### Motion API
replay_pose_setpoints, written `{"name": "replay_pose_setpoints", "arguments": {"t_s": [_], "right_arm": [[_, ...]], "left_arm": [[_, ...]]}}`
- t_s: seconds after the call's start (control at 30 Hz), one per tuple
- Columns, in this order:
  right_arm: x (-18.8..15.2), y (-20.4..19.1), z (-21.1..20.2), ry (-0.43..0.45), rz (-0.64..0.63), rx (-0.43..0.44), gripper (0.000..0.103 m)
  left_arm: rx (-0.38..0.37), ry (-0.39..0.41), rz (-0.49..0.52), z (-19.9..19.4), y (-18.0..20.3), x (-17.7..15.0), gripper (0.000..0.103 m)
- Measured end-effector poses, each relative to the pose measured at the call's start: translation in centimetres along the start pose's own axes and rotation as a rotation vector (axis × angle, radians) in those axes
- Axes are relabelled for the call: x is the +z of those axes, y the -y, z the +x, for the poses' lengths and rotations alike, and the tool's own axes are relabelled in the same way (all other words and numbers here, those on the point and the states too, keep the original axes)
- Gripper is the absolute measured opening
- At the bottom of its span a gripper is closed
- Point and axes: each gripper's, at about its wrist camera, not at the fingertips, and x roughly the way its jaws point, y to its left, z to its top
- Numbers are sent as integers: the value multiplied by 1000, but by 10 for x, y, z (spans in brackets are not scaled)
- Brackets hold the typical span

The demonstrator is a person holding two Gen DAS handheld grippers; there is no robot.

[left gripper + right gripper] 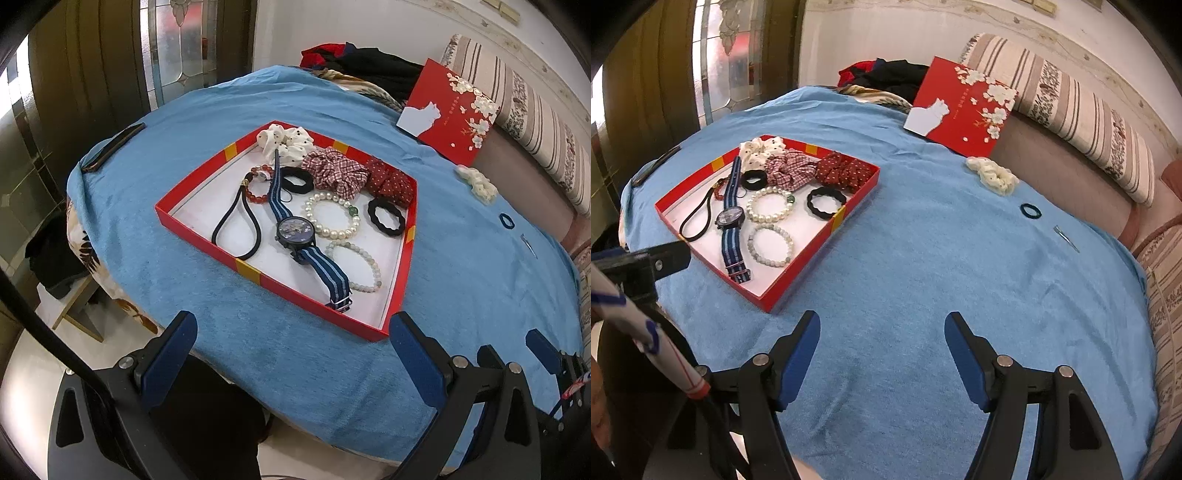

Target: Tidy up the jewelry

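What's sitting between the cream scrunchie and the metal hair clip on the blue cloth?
A small dark hair tie lies between the cream scrunchie and hair clip, clearest in the right wrist view.

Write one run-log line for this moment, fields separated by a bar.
left claw open, empty | right claw open, empty | red tray holds watch, bracelets, scrunchies | cream scrunchie, dark hair tie outside on blue cloth

My left gripper (291, 332): black plastic frame with triangular cut-outs, dark blue pads on fingers (177, 354), round silver screws at joints, thick black cable at left side. My right gripper (882, 332): same black frame, blue fingers (964, 354), silver screws. I see white sleeve (646, 332) with blue and red marks.
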Motion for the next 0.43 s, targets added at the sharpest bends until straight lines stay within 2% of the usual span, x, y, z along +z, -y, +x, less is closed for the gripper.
{"name": "replay_pose_setpoints", "arguments": {"t_s": [0.2, 0.43], "right_arm": [[-1, 11, 2, -14, 37, 5, 74], [-6, 16, 4, -26, 44, 19, 75]], "left_arm": [[13, 13, 50, -3, 13, -4, 103], [49, 40, 61, -10, 14, -4, 103]]}}
